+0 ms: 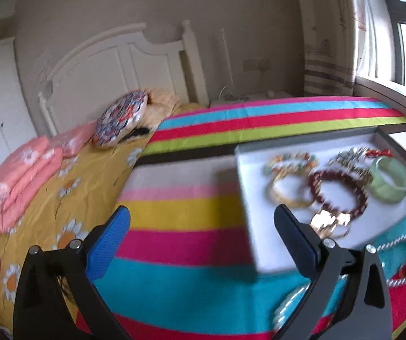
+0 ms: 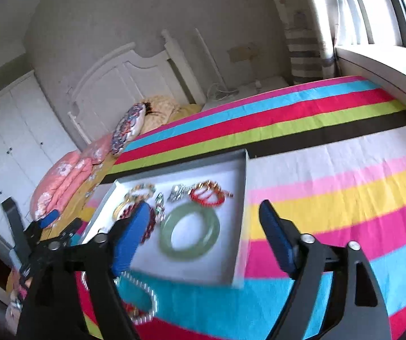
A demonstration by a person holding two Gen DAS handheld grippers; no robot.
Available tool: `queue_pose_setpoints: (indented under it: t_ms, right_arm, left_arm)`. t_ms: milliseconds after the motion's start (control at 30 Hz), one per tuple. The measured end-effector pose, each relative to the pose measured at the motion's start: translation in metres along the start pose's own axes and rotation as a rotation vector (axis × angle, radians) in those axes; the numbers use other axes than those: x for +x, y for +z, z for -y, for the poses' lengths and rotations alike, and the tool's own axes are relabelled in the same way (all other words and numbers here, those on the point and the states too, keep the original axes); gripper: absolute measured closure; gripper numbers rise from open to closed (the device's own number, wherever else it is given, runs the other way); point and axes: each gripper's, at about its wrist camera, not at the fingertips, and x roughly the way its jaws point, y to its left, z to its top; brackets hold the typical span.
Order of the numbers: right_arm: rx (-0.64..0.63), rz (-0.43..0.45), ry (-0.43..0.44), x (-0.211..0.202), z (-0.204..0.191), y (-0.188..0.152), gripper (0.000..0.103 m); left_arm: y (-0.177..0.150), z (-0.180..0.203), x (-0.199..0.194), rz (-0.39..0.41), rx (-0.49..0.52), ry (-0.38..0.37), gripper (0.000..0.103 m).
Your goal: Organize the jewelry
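Observation:
A shallow grey tray (image 1: pixel 245 198) (image 2: pixel 239 212) lies on the striped bedspread and holds several pieces: a green jade bangle (image 1: pixel 391 182) (image 2: pixel 189 231), a dark red bead bracelet (image 1: pixel 339 195), a gold bangle (image 1: pixel 289 191), a red coral bracelet (image 2: pixel 207 195) and a silver piece (image 2: pixel 177 191). A pearl-like bead necklace (image 1: pixel 401 257) (image 2: pixel 143 297) lies on the spread in front of the tray. My left gripper (image 1: pixel 203 243) is open and empty, above the tray's left edge. My right gripper (image 2: pixel 203 238) is open and empty above the tray, over the jade bangle.
The striped bedspread (image 2: pixel 330 175) covers the bed. Pink folded bedding (image 1: pixel 18 181), a patterned round cushion (image 1: pixel 120 119) and a white headboard (image 1: pixel 112 65) are at the far left. A window ledge (image 2: pixel 373 65) runs along the right. The left gripper shows at the right wrist view's left edge (image 2: pixel 47 221).

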Motion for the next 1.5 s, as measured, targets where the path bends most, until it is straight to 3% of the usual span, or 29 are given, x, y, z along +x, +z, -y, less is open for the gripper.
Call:
queue_pose_setpoints:
  t_ms: [133, 233, 600, 733, 833, 967, 1233, 1500]
  right_arm:
    - [0.039, -0.01, -0.043, 0.007, 0.02, -0.016, 0.023]
    - [0.087, 0.005, -0.028, 0.007, 0.028, -0.015, 0.023]
    - [-0.062, 0.0, -0.007, 0.004, 0.0, -0.025, 0.023]
    - [-0.241, -0.077, 0.031, 0.006, -0.04, -0.039, 0.047]
    - [-0.374, -0.155, 0.076, 0.009, -0.074, -0.058, 0.052]
    - [-0.43, -0.208, 0.111, 0.012, -0.09, -0.075, 0.066]
    - [-0.459, -0.262, 0.139, 0.019, -0.101, -0.093, 0.076]
    - [-0.482, -0.289, 0.104, 0.03, -0.105, -0.099, 0.077]
  left_arm:
    - [-0.006, -0.026, 0.006, -0.03, -0.118, -0.051, 0.003]
    - [-0.01, -0.035, 0.012, -0.07, -0.169, -0.08, 0.003]
    - [-0.006, -0.031, 0.014, -0.065, -0.156, -0.061, 0.003]
    - [-0.006, -0.032, 0.014, -0.068, -0.16, -0.064, 0.003]
    - [-0.005, -0.032, 0.015, -0.071, -0.161, -0.067, 0.003]
    - [-0.006, -0.031, 0.014, -0.074, -0.161, -0.064, 0.003]
    - [-0.006, -0.031, 0.014, -0.073, -0.161, -0.063, 0.003]
    - [-0.006, -0.029, 0.014, -0.074, -0.145, -0.051, 0.003]
